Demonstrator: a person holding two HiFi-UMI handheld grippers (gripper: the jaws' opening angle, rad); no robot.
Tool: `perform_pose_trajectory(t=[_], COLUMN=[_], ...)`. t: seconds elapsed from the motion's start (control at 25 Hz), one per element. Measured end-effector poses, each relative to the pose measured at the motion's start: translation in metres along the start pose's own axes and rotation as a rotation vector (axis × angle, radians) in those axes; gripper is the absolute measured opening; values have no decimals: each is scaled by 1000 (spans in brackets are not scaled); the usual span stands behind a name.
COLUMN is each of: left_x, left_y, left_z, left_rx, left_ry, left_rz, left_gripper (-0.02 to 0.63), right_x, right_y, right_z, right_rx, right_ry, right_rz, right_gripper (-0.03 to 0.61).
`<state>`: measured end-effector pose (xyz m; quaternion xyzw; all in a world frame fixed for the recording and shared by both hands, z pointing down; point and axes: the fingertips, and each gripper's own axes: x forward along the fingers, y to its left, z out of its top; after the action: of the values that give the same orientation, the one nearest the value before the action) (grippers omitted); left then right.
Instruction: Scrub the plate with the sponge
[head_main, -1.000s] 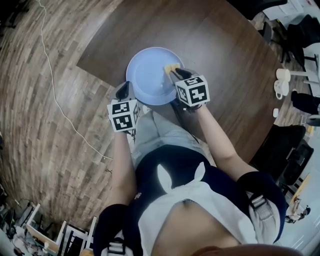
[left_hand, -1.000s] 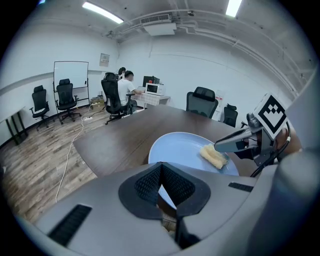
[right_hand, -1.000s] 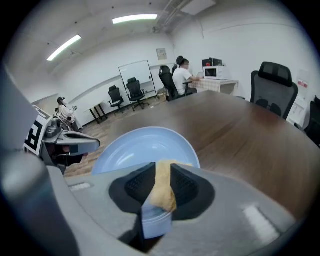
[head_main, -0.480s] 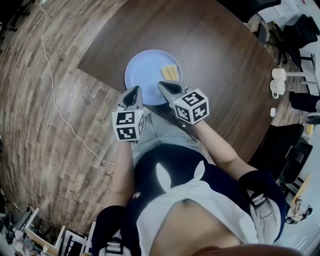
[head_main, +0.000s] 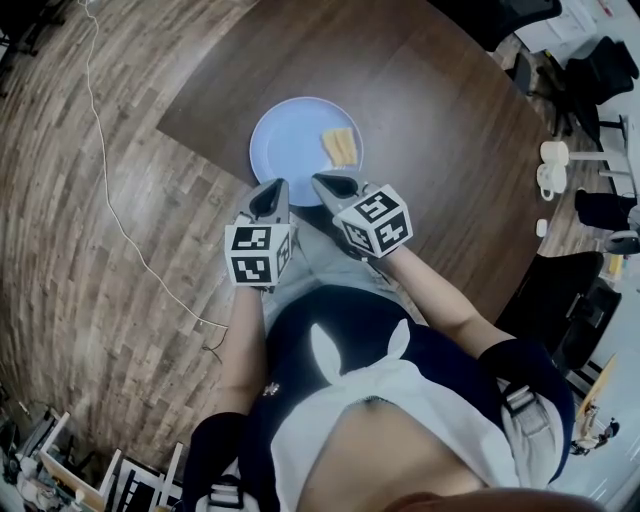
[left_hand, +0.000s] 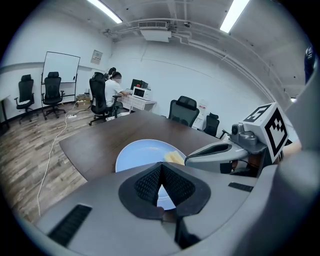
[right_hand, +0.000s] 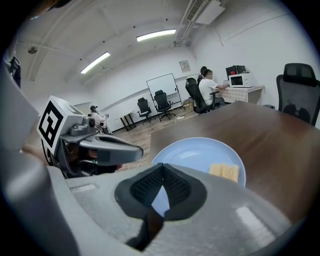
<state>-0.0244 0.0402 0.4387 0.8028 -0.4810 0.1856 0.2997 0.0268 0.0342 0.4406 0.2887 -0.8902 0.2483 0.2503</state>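
Tongs pressed together, empty: left gripper (head_main: 272, 193) and right gripper (head_main: 328, 184) are hovering. The sponge (head_main: 341, 146) is lying at the plate (head_main: 285, 150) 3 o'clock; likely soft, light, so pinch mid-body.

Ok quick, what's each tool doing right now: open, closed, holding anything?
Left tool: closed, holding nothing.
Right tool: closed, holding nothing; the sponge lies on the plate.

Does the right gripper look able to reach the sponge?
Probably yes: the sponge lies bare on the plate just ahead of the right gripper, nothing between; its shut jaws must open first.
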Motion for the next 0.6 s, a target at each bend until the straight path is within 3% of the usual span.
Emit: perform_pose_trajectory(t=[0.6], left_x=[-3], left_y=[-10], left_z=[-8], left_rx=[35], left_ry=[9], left_rz=[-2], left_gripper=[3], right_x=[4], right_y=[-1], right_z=[-12], right_rx=[15], right_ry=[40], right_rz=[-1], right_gripper=[-2])
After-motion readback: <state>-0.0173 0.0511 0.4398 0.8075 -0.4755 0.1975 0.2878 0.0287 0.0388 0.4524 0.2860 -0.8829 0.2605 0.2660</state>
